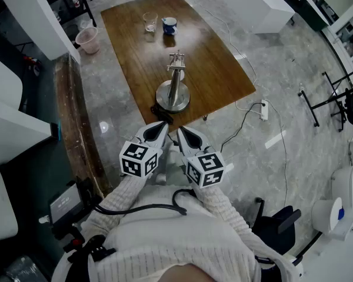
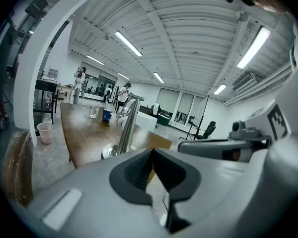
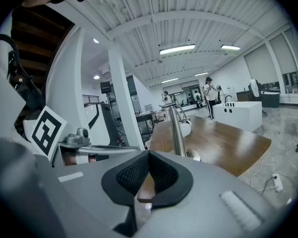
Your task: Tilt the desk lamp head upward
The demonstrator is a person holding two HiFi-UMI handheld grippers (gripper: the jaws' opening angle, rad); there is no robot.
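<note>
The desk lamp [image 1: 175, 84] stands near the front edge of the brown wooden table [image 1: 212, 69]. It has a round metal base [image 1: 172, 97], a silver pole, and a head [image 1: 176, 59] at the top. The lamp [image 2: 125, 128] rises left of centre in the left gripper view, and the lamp [image 3: 177, 131] appears just beyond the jaws in the right gripper view. My left gripper [image 1: 164, 125] and right gripper [image 1: 179, 131] hang side by side in front of the table edge, short of the lamp. Both are shut with nothing between the jaws.
A clear glass [image 1: 150, 21] and a blue-and-white mug [image 1: 169, 25] sit at the table's far end. A pink bucket [image 1: 88, 39] stands on the floor at the far left. A power strip [image 1: 263, 109] with its cable lies on the floor to the right.
</note>
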